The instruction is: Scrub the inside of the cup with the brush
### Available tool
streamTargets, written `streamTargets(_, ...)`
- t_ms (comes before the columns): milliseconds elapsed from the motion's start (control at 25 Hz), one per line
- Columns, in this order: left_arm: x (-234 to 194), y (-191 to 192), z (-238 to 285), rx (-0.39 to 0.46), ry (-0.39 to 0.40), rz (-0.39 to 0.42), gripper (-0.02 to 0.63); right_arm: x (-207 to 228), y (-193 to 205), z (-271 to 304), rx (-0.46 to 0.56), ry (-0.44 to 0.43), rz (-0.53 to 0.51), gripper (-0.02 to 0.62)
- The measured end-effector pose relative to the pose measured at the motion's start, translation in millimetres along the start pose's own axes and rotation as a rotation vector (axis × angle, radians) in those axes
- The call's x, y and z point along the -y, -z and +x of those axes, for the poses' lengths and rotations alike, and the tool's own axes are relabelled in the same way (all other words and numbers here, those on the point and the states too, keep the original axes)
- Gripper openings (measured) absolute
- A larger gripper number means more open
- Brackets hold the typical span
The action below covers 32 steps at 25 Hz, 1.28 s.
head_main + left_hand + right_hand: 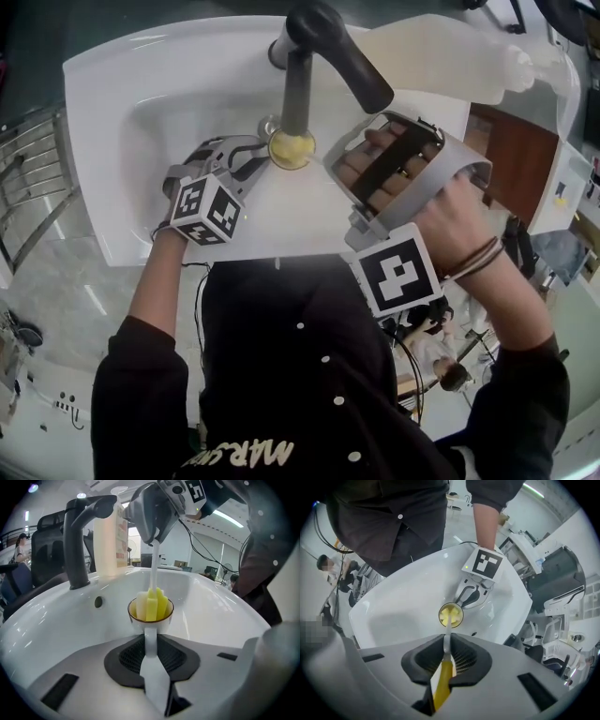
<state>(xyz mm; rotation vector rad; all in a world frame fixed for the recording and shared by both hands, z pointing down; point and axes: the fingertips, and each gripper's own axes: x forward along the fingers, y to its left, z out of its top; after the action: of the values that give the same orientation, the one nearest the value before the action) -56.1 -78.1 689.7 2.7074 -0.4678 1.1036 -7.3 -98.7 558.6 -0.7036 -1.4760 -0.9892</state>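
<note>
I've got the left tongs point(150, 643) closed down narrow on the white handle of the cup point(135, 616), the pads pinching it from both sides. They slope down into the white sink point(187, 103) from the near rim. In the head view my left forearm comes in from the lower left, and its marker cube sits over the sink's front edge. The cup stands upright in the basin, just in front of the base of the dark faucet point(309, 66).

The right tongs point(446, 651) are clamped on the brush point(154, 604), gripping its shaft where the yellow grip gives way to the white stem. They point almost straight down over the cup. My right hand point(459, 220) is cocked high above the basin's right side, wrist bent, fingers wrapped through the tongs' frame. The stem drops straight from the tongs into the cup's mouth. The yellow and white sponge head sits inside the cup, its top poking above the rim.

A pale bottle point(441, 61) stands on the back ledge behind the faucet.
</note>
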Motion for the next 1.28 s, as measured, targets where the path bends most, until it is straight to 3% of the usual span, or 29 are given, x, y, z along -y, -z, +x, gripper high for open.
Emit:
streamTargets(120,2,-3,1,-0.011,-0.014,0.008,0.092,-2,-2,10,-0.010,-0.025,0.038,0.048)
streamTargets(240,3,-4,0,-0.022,-0.033,0.010,0.092,-4,-7,17,0.022,-0.022,0.201,0.048)
streamTargets(440,4,-4,0,-0.039,-0.055,0.015,0.092,-16,4,21,0.104,-0.076,0.630,0.048)
streamTargets(640,7,-6,0,-0.072,-0.087,0.038,0.092,-34,12,26,0.267,-0.145,1.249,0.049)
streamTargets(720,8,-8,-2,-0.082,-0.101,0.045,0.092,-40,11,27,0.340,-0.164,1.443,0.051)
streamTargets(960,10,-11,-1,-0.111,-0.128,0.087,0.092,-54,7,26,0.465,-0.195,1.830,0.052)
streamTargets(1280,14,-13,-1,-0.139,-0.140,0.138,0.091,-67,3,21,0.696,-0.321,2.513,0.052)
